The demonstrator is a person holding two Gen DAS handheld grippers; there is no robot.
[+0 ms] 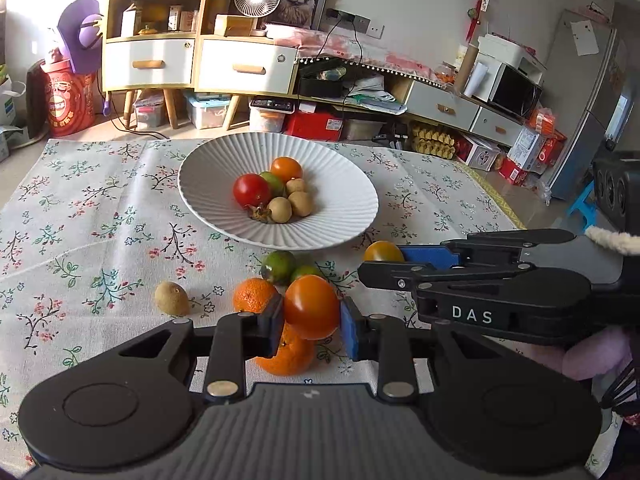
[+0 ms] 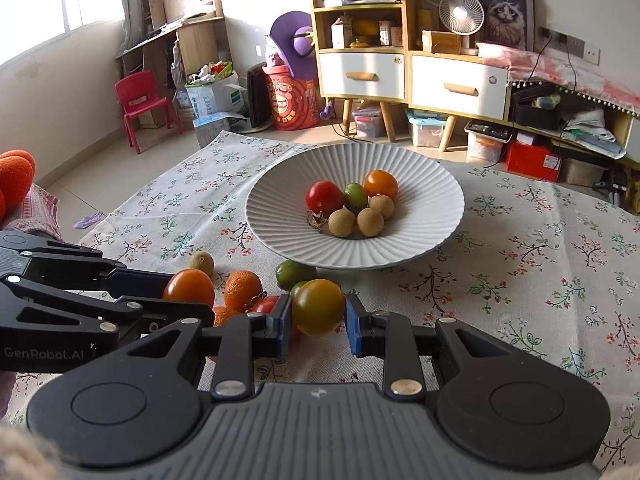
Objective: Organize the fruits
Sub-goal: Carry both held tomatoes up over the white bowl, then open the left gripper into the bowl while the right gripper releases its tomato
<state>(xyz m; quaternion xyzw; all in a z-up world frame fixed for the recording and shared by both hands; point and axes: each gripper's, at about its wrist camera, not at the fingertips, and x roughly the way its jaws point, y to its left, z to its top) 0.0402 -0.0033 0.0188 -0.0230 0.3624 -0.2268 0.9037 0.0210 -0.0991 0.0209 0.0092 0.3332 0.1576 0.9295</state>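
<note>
Through the left wrist camera, my left gripper (image 1: 311,314) has its blue pads pinched tight on a round orange tomato (image 1: 311,307), held clear above the floral cloth-covered table (image 1: 92,216). The white ribbed ceramic bowl (image 1: 344,184) lies straight ahead and farther off, already holding a red tomato (image 1: 251,190) and small brown longans (image 1: 300,203). Loose fruit sits between me and the bowl: a bumpy orange tangerine (image 1: 254,294), a green lime (image 1: 279,266) and, off to the left, a fuzzy brown kiwi (image 1: 172,298). My right gripper (image 1: 384,258) shows at the right, holding something yellowish. Through the right wrist camera, the right gripper (image 2: 318,314) is clamped just as narrowly on a round yellow-orange tomato (image 2: 318,306). The bowl (image 2: 436,196) again lies ahead, slightly right of the jaw line. I judge both hands about equally near it, so either load needs only a carry forward over the near rim before release.
</note>
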